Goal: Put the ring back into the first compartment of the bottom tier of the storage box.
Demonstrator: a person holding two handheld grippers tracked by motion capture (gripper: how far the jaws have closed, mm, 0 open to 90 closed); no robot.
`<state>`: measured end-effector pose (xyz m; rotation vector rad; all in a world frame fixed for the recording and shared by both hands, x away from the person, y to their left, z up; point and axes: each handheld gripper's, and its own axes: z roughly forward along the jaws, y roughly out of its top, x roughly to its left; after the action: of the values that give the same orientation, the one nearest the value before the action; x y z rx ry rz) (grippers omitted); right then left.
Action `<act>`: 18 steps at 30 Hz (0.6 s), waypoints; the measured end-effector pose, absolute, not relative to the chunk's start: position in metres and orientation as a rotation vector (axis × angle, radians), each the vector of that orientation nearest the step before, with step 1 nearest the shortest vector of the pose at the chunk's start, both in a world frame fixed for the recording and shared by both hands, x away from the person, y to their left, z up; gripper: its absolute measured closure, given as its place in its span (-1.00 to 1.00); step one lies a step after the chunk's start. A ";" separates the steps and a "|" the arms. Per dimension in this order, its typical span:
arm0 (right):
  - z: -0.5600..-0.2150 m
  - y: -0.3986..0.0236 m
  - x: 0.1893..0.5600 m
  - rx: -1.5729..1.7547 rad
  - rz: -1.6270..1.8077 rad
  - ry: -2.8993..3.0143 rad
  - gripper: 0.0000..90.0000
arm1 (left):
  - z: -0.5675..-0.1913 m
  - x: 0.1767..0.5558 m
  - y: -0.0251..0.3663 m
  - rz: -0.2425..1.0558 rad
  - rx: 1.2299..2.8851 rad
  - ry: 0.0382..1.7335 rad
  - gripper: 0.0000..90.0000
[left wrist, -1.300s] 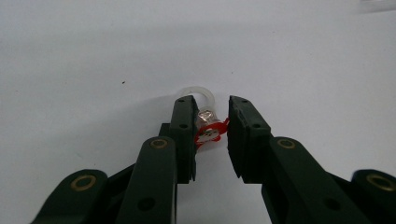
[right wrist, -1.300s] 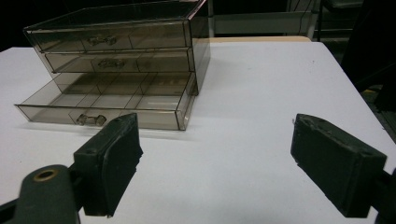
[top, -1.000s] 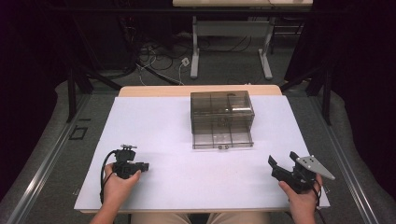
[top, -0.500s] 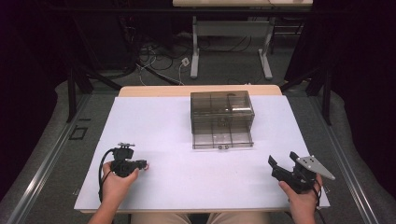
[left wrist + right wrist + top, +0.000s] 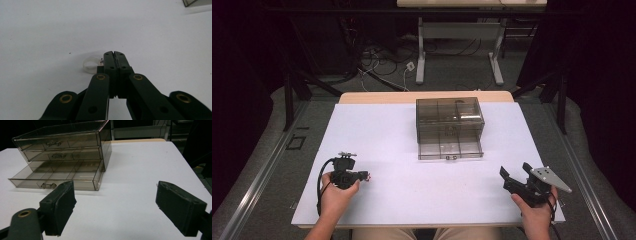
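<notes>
My left gripper (image 5: 114, 53) has just pressed its fingers together on a small clear ring (image 5: 90, 64) mid-frame, my right gripper's (image 5: 115, 207) fingers are apart, and the one drawer box (image 5: 62, 155) upper left has three drawers, the lowest open.

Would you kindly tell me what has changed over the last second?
The left tool has just closed its jaws, with a small clear ring beside its tip; whether it is pinched is unclear. The right tool stayed open, and the drawer box kept its bottom drawer out.

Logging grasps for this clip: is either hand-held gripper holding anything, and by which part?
The left hand-held gripper is shut beside a small clear ring; whether it pinches it cannot be told. The right hand-held gripper is open, holding nothing.
</notes>
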<state>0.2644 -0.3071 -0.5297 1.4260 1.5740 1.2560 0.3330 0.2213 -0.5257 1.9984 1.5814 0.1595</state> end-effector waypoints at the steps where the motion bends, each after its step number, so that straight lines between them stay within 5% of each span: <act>1: -0.530 -0.307 0.264 1.427 1.259 1.571 -0.66 | -0.526 0.333 0.221 0.169 1.995 1.583 1.00; 18: -0.529 -0.308 0.264 1.434 1.258 1.567 -0.66 | -0.508 0.340 0.222 0.215 1.979 1.583 1.00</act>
<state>0.2640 -0.3083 -0.5292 1.4336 1.5668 1.2583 0.3398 0.2221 -0.5080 1.9790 1.5828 0.2151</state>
